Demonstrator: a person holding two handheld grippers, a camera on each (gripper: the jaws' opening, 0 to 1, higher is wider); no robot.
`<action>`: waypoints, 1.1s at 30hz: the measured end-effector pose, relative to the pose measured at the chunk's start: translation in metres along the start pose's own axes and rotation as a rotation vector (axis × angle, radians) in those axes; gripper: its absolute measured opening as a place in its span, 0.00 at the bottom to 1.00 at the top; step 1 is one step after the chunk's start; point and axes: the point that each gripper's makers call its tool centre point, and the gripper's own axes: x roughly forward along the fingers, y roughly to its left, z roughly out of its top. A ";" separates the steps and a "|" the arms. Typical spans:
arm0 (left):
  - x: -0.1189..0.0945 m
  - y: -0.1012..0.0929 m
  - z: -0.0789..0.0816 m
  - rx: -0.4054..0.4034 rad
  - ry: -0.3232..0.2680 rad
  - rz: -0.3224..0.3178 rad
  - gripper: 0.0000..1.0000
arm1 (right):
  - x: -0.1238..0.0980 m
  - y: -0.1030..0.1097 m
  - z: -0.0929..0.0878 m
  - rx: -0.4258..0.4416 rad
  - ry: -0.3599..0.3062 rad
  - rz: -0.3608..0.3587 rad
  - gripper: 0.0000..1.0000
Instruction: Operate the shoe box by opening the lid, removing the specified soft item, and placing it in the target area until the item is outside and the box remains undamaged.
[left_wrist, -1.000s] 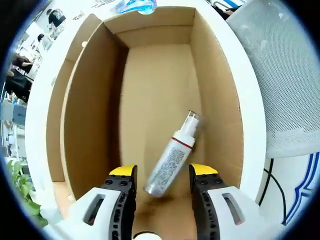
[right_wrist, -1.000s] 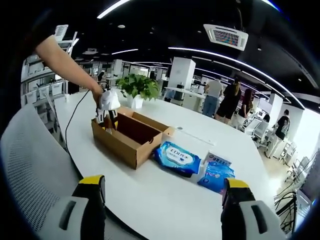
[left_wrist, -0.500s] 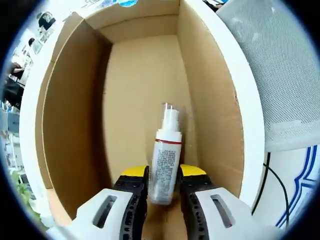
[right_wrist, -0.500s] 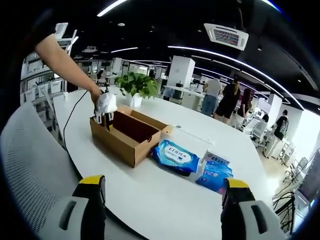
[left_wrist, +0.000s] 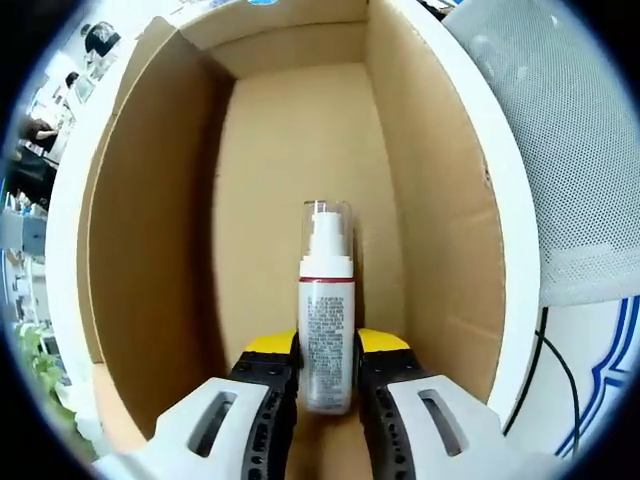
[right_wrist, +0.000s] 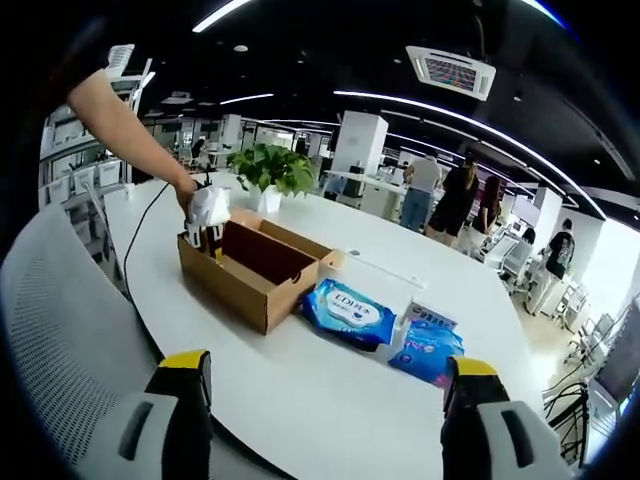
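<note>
Left gripper (left_wrist: 327, 352), lower centre, jaws clamped on the spray bottle (left_wrist: 326, 310) inside the shoe box (left_wrist: 150, 200). Right gripper (right_wrist: 325, 385), jaws wide apart, empty.

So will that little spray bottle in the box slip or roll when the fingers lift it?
The spray bottle looks like smooth, hard plastic, so it could slide in the left gripper. It is round, so it would probably roll if dropped in the box. Its clear cap might pop off.
</note>
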 end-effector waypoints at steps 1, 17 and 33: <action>-0.001 0.001 0.000 -0.009 0.000 0.001 0.20 | 0.000 0.000 0.000 0.000 -0.002 -0.001 0.97; -0.033 0.009 0.014 -0.175 -0.099 0.087 0.19 | -0.002 0.001 0.005 -0.001 -0.026 0.011 0.96; -0.084 0.002 0.040 -0.280 -0.278 0.158 0.19 | -0.003 0.017 0.016 -0.052 -0.050 0.120 0.84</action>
